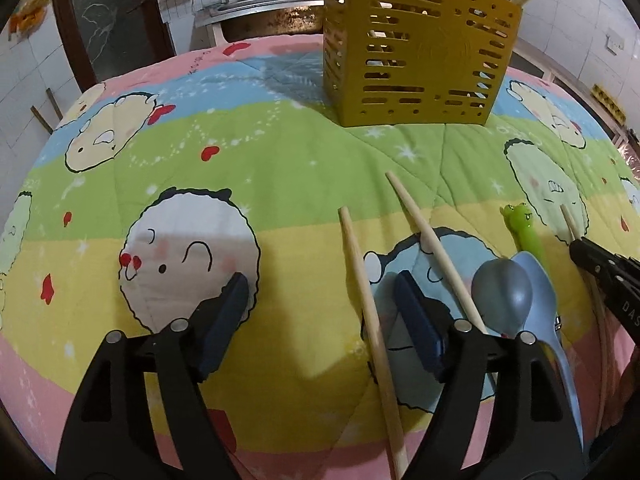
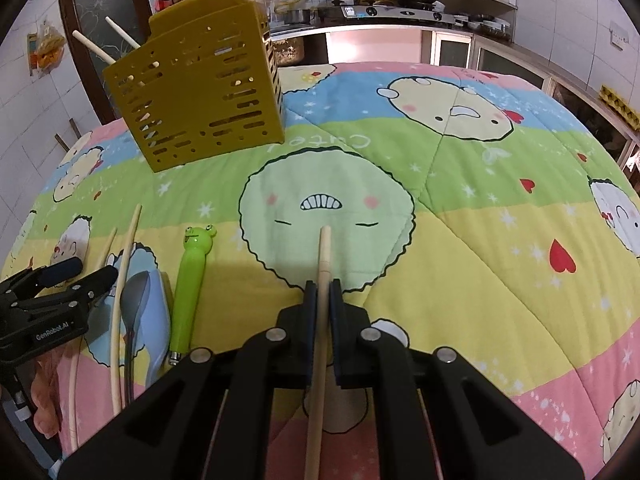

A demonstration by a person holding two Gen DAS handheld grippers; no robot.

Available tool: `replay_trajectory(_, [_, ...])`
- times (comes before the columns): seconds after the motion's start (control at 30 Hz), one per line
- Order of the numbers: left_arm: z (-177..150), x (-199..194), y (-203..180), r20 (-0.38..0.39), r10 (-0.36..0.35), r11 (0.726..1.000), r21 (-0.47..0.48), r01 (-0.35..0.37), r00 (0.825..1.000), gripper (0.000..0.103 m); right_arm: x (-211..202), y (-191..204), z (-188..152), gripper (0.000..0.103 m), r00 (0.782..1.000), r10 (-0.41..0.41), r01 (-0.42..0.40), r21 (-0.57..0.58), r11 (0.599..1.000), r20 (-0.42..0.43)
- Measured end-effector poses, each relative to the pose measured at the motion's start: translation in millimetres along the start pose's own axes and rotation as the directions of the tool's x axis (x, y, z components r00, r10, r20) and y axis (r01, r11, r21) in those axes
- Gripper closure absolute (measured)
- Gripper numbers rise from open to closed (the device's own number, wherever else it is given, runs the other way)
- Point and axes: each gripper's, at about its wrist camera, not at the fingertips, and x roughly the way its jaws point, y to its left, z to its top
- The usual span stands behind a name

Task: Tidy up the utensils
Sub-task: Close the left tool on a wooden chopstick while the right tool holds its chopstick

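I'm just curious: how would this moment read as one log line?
left gripper: open, empty | right gripper: shut on chopstick | holder: upright

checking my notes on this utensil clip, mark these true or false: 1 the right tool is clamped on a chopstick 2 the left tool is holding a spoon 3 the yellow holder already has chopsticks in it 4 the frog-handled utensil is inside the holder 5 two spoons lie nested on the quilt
1. True: the right tool is shut on a chopstick.
2. False: the left tool is open with nothing gripped; a loose chopstick lies between its fingers.
3. True: chopsticks stick out of the yellow holder.
4. False: the frog-handled utensil lies on the quilt.
5. True: the grey spoon rests in the blue spoon.
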Motion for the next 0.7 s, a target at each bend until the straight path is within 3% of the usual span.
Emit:
replay_trajectory(0.17, [-2, -1, -5, 0.013, 0.018, 1.0, -0.013, -0.018, 1.0, 0.033, 3, 5, 4, 0.095, 1.0, -0.028, 0.028, -0.017, 0.999, -0.001])
replay_trajectory(0.33, [1, -4, -10, 0.015, -0.004, 1.0, -0.009, 0.004, 1.0, 0.06, 7, 9, 10, 0.095, 0.999, -0.043, 0.042, -0.02, 0.999, -0.012])
replay_trajectory(0.57, [9, -3, -8, -0.014, -0.059, 0.998, -0.015, 0.058, 0.998, 0.087, 8, 7, 13, 0.096, 0.999, -0.032, 0.032, -0.001, 0.999, -0.012])
replay_trajectory(0.6, [10, -2, -7, -0.017, -0.071, 0.997, -0.015, 0.07, 0.997, 0.095, 8, 7, 12, 0.096, 0.999, -0.033, 0.033, 0.001, 0.999, -0.012])
replay_trajectory(0.7, [10, -3, -10, -0.012, -0.064, 0.998, -0.009, 0.064, 0.998, 0.096, 6, 8, 13, 0.097, 0.999, -0.035, 0.035, 0.009, 0.999, -0.008])
